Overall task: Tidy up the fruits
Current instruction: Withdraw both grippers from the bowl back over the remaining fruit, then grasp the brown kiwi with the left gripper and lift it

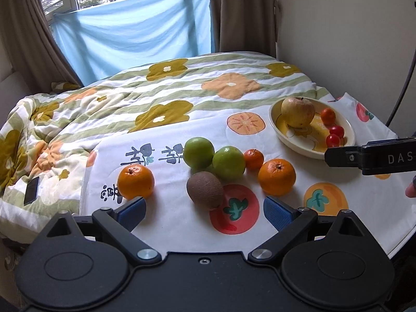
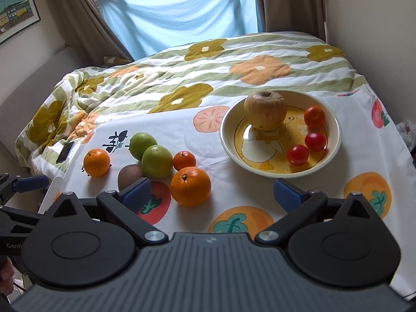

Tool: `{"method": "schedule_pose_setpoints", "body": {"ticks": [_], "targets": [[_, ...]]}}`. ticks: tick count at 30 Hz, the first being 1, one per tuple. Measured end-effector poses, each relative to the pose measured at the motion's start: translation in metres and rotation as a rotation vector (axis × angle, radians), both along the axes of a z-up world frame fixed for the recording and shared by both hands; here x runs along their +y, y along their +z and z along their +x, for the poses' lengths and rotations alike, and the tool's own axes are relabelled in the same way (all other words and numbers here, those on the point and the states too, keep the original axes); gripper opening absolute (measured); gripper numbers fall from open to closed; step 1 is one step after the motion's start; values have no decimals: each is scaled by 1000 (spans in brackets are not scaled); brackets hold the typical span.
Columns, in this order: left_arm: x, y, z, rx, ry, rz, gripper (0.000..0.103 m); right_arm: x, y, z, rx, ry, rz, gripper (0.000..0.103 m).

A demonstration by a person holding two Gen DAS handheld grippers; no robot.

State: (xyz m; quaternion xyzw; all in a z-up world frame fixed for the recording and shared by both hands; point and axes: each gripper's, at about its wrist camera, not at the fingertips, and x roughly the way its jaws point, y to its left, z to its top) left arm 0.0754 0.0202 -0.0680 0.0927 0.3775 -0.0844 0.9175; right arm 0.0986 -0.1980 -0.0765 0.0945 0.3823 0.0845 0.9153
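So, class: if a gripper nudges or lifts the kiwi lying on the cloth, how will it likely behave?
The kiwi is egg-shaped and lies on its side, so a nudge would probably roll it, perhaps into the green apple beside it. Its fuzzy brown skin should grip the fingers fairly well. It looks small, so probably light, though a hard squeeze might bruise it.

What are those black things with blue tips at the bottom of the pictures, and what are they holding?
They are two grabbing tools, each held by a person, with a camera on each. One picture looks out from the left gripper, the other from the right gripper. Both are open and hold nothing. On the cloth lie a kiwi, two green fruits, two big oranges and a small one. The bowl holds an apple and three small red fruits.
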Motion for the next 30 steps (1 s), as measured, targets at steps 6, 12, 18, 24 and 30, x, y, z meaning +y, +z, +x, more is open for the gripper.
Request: {"method": "schedule_pose_setpoints", "body": {"ticks": [6,12,18,24,30], "targets": [[19,-26,28,25,-104,0,98,28,-24,8,31,-51,-25,103],[24,-50,53,55,-182,6,98,45,-46,16,60,-86,-33,103],[17,-74,73,77,-234,5,91,51,-64,27,77,-119,-17,103],[13,-88,87,102,-225,-15,82,57,-71,36,81,-111,-34,103],[12,-95,96,129,-209,-33,71,58,-75,43,94,-109,-38,103]]}}
